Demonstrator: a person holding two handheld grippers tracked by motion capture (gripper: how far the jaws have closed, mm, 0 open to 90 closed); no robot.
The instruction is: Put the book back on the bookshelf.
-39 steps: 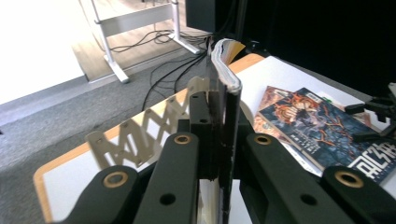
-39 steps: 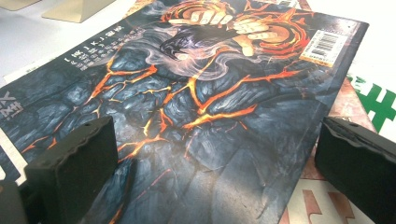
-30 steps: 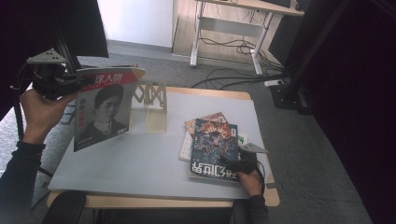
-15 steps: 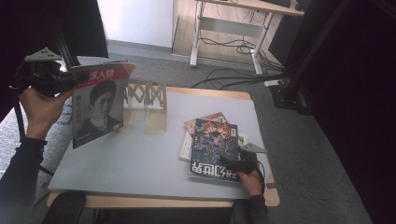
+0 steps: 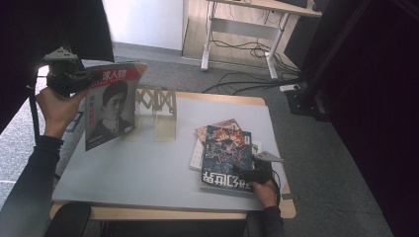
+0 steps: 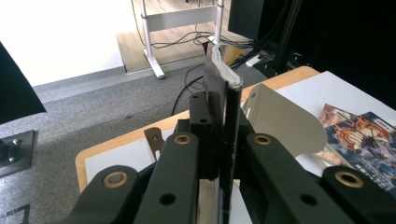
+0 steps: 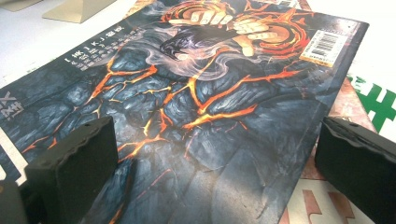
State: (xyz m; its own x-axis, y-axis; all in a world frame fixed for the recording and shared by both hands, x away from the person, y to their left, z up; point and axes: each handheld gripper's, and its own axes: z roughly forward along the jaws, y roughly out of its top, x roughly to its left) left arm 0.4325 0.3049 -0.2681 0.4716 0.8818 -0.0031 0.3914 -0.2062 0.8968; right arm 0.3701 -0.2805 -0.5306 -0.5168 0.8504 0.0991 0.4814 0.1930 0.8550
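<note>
Since your left gripper (image 5: 74, 81) has its jaws clamped on the magazine's (image 5: 109, 109) top edge, held upright above the worktop's (image 5: 138, 168) left side, expect it light, floppy and glossy; grip near the spine. Your right gripper (image 7: 210, 154) rests wide open over the stack (image 5: 225, 155).

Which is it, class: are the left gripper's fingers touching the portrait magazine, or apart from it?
Touching. The left gripper view shows the left gripper with its fingers clamped on the edge of the portrait magazine.
</note>
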